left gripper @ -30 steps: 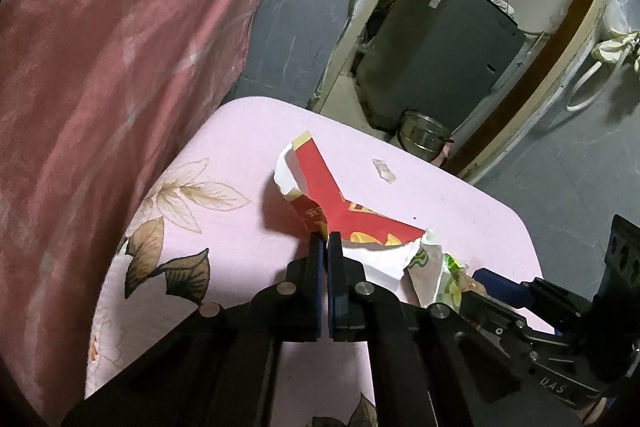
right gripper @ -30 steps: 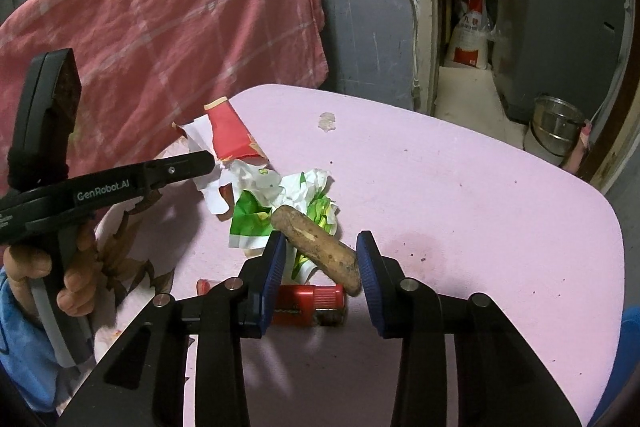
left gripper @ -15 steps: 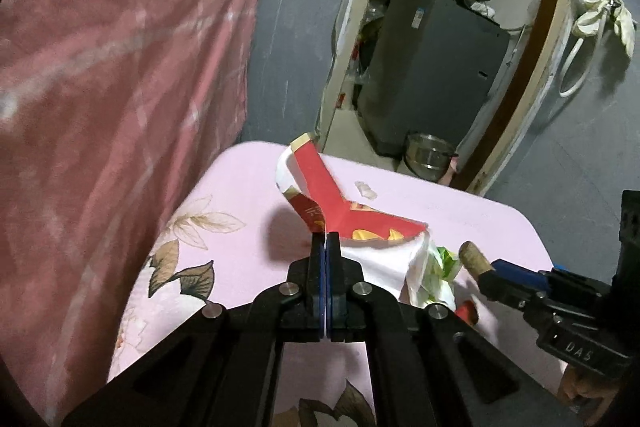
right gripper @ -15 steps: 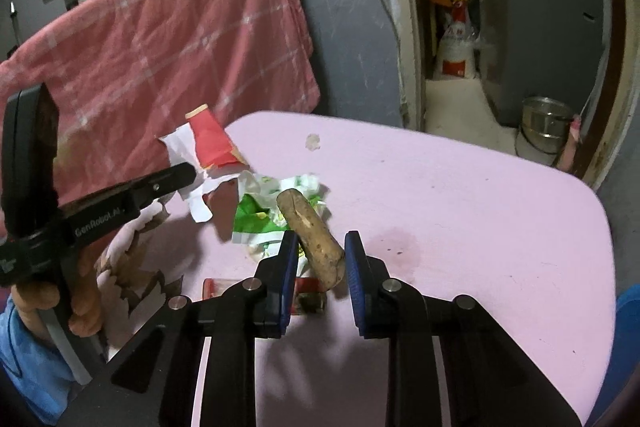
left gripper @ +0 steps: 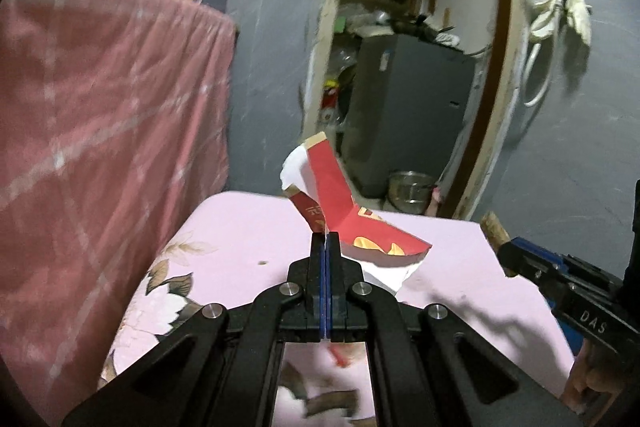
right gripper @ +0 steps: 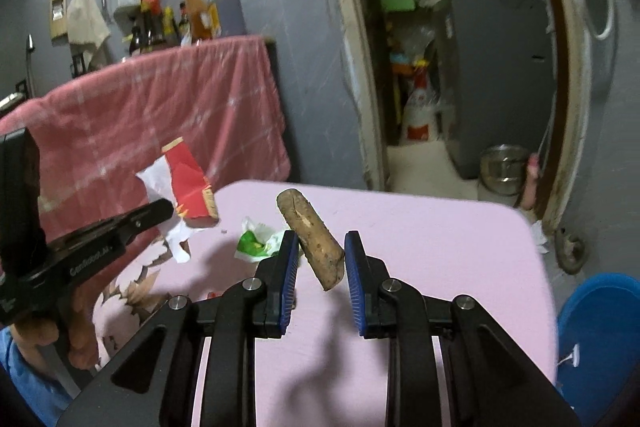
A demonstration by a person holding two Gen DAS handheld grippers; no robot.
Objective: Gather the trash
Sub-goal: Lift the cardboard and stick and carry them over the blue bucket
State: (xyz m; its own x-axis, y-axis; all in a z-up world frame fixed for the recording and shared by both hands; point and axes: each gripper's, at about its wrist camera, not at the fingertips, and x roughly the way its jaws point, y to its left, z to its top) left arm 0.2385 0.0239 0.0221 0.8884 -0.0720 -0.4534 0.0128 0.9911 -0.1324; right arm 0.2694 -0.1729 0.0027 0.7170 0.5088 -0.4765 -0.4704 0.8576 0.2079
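Between the blue-padded fingers of the right gripper (right gripper: 320,259), a brown, stubby stick-like piece of trash (right gripper: 310,237) is clamped and held tilted above the pink tablecloth (right gripper: 420,227). At the left gripper (left gripper: 326,239), the jaws are pressed fully together on the edge of a torn red-and-white paper carton (left gripper: 340,211), lifted clear of the cloth. Farther on the table, a crumpled green-and-white wrapper (right gripper: 256,245) is left uncollected. A blue bin (right gripper: 600,323) is seen at the right edge. Risk judged: the stick is gripped near one end, so slippage or pivoting is possible; the thin carton could tear free.
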